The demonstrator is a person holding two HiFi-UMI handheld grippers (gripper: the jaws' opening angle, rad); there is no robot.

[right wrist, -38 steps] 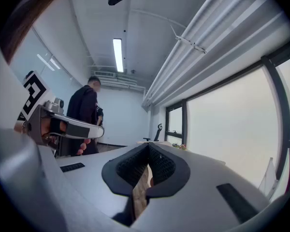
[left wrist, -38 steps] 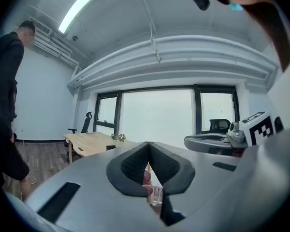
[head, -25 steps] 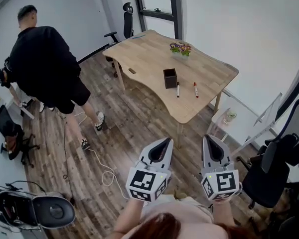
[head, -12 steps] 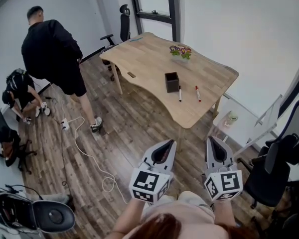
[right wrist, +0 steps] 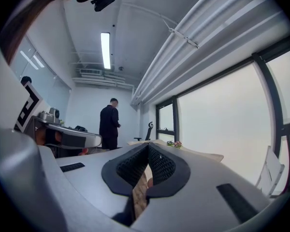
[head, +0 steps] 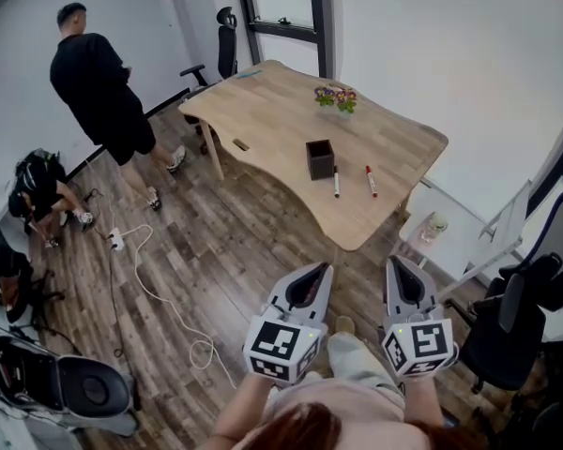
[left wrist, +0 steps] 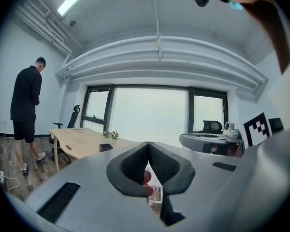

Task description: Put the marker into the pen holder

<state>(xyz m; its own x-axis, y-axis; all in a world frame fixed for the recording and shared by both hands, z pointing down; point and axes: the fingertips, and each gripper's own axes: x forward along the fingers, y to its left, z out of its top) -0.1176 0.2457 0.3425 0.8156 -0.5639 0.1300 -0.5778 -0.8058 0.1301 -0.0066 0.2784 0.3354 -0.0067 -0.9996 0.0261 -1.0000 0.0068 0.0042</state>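
Noting bystander (head: 98, 87) further off toward wall (head: 14, 36) than a second ago. Carrying left gripper (head: 311, 270) and right gripper (head: 399, 270) level, side by side, both pressed together on nothing, probably just for walking. Well short of table (head: 263, 111) yet; black marker (head: 336, 181) and red marker (head: 370, 181) lying just beside holder (head: 320, 158), ready for picking.
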